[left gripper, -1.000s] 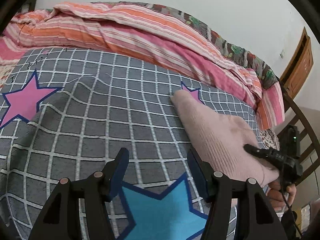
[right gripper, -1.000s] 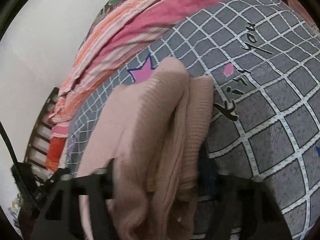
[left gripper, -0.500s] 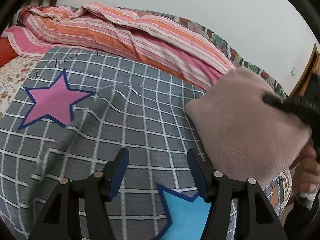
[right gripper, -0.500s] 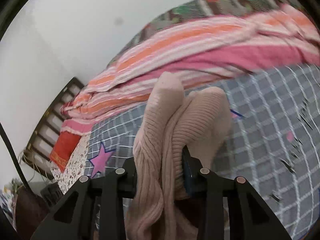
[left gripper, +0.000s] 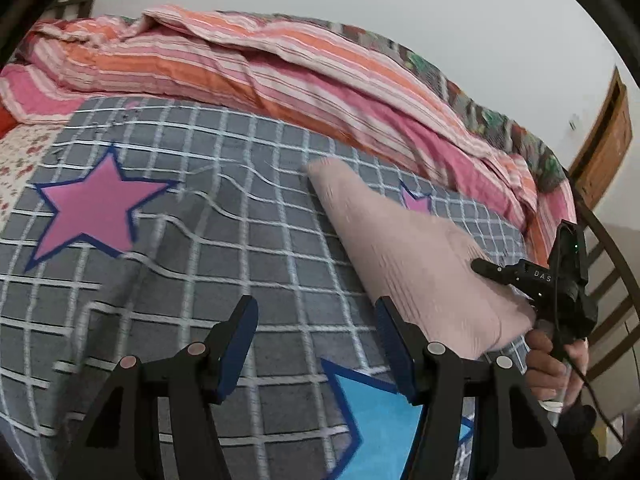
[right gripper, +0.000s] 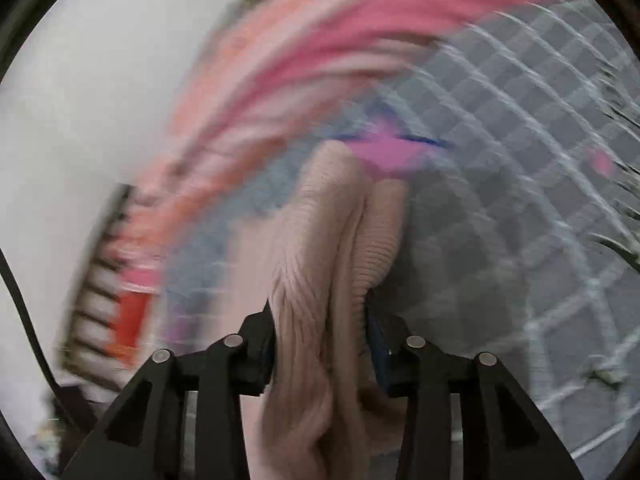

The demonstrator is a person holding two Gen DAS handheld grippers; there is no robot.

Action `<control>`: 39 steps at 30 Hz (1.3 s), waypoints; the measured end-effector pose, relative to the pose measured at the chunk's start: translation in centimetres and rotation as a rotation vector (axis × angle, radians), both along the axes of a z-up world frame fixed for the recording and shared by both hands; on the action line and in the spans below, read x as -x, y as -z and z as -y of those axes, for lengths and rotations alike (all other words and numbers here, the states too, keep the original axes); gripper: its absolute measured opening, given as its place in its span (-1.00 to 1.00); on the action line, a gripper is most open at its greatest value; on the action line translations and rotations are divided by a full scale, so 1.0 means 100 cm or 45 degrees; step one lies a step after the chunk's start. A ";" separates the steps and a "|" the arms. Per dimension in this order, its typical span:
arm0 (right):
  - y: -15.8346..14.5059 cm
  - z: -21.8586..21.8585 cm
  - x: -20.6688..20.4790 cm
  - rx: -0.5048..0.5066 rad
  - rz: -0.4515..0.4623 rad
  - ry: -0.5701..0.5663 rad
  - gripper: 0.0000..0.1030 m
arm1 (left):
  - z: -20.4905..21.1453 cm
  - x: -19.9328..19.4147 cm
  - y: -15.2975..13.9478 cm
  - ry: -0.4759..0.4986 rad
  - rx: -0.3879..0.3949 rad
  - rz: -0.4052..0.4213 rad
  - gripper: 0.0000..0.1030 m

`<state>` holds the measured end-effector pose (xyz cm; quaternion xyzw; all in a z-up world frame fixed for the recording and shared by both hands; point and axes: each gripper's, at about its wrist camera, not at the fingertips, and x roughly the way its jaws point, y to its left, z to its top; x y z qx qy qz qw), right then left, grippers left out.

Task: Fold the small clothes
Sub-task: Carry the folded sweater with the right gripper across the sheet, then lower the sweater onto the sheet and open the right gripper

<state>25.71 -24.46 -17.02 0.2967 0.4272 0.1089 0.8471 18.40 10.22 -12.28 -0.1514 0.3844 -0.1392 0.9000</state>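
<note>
A pale pink knit garment point(left gripper: 400, 248) lies in a folded bundle on the grey checked blanket point(left gripper: 200, 248), its far tip towards the striped quilt. My right gripper point(left gripper: 494, 271), held by a hand point(left gripper: 548, 364), grips its near end. The right wrist view is blurred; there the garment point(right gripper: 332, 216) fills the gap of the right gripper point(right gripper: 320, 312), both pads press on it, and the jaws are opening slightly. My left gripper point(left gripper: 316, 304) stands open above the blanket, just left of the garment, with nothing between its fingers.
The blanket carries a pink star point(left gripper: 92, 208) at the left and a blue star point(left gripper: 384, 420) under the left gripper. A striped pink and orange quilt point(left gripper: 280, 68) is heaped along the far side. A wooden door point(left gripper: 608, 140) and a curved wooden rail point(left gripper: 612, 248) stand at the right.
Half a second ago the right gripper held the garment lifted off the bed. It has since swung down fast, and the garment lies stretched on the blanket. The left gripper stayed open.
</note>
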 end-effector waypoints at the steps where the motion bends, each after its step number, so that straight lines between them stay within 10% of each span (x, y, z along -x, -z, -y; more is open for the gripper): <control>1: 0.002 0.006 0.003 0.003 0.016 0.000 -0.18 | 0.005 0.001 0.000 0.027 -0.002 0.003 0.13; 16: -0.044 -0.001 0.069 0.220 0.256 -0.216 -0.18 | 0.103 0.027 0.025 0.307 -0.298 -0.014 -0.03; 18: -0.037 -0.009 0.065 0.277 0.220 -0.209 -0.24 | 0.103 0.021 0.024 0.302 -0.280 -0.014 -0.30; 20: -0.030 -0.013 0.061 0.303 0.213 -0.209 -0.75 | 0.100 0.018 0.020 0.313 -0.254 -0.013 -0.51; 26: -0.040 -0.010 0.076 0.241 0.362 -0.185 -0.89 | 0.067 0.018 0.010 0.246 -0.139 0.044 -0.66; 29: -0.026 -0.024 0.070 0.350 0.256 -0.213 -0.88 | 0.072 0.016 0.023 0.264 -0.179 0.001 -0.64; 39: -0.045 -0.021 0.040 0.319 0.301 -0.169 -0.04 | 0.045 0.037 0.017 0.248 -0.086 -0.001 -0.38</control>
